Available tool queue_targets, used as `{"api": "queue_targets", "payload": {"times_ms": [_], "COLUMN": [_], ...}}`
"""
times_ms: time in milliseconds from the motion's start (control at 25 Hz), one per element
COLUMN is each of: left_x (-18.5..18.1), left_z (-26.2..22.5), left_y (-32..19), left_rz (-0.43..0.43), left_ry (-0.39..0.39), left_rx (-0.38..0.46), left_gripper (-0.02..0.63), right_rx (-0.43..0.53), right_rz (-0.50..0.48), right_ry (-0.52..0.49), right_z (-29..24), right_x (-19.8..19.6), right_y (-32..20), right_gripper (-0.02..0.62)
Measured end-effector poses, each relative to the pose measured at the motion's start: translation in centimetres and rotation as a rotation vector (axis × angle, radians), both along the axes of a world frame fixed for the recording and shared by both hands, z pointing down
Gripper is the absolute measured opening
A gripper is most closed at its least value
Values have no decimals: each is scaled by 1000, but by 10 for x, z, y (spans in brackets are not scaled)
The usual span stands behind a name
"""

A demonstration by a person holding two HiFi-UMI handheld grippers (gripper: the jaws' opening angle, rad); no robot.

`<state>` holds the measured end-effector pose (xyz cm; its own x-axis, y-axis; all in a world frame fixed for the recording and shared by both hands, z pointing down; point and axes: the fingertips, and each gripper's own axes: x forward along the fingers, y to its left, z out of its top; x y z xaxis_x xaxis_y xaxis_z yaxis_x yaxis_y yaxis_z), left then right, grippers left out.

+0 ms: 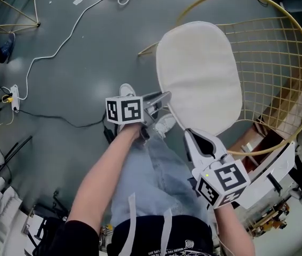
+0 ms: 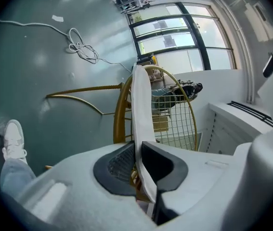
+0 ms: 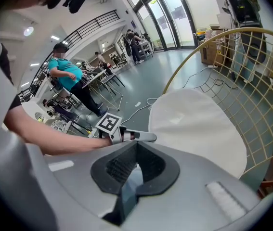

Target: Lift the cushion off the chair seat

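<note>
1. A grey floor (image 1: 76, 89) fills the head view's left side.
2. A gold wire chair (image 1: 273, 63) stands at the upper right, its round rim curving around the mesh back.
3. The white cushion (image 1: 198, 76) lies over the chair's seat inside the rim, with its near edge toward the person. Whether it rests on the seat or is raised off it cannot be told.
4. The person's jeans (image 1: 151, 169) show at the bottom centre, with a bare arm reaching out to each gripper.
5. The left gripper (image 1: 161, 97) is at the cushion's near left edge. In the left gripper view its dark pads (image 2: 162, 160) are clamped on the cushion's rim, and the cushion shows edge-on between them.
6. The right gripper (image 1: 190, 135) is at the cushion's near lower edge, just beside it. In the right gripper view its jaw tips meet with nothing between them, and the cushion lies beyond them to the right.
7. A white cable (image 1: 68, 36) trails across the floor at the upper left.
8. A white shoe (image 1: 127, 91) stands on the floor just behind the left gripper's marker cube.
</note>
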<state>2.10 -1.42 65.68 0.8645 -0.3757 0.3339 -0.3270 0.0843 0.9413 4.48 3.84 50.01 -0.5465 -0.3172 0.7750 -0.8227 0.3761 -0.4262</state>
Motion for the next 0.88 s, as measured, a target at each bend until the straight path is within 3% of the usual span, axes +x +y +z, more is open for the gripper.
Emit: {"api": "queue_targets", "payload": {"times_ms": [520,880], "left_x": [14,37], "left_z": [-86,-144], "left_y": [-15,-10], "left_rz": [-38,-72], "left_ry": [80,123], "left_rx": [47,56], "left_gripper": [23,20], "right_rx": [109,168], "right_rz": [118,249], "right_ry": [-2,-23], "right_z": [-49,-80], "right_x": [29,56], "right_y": [-23,-8], "right_gripper": [-3,-3]}}
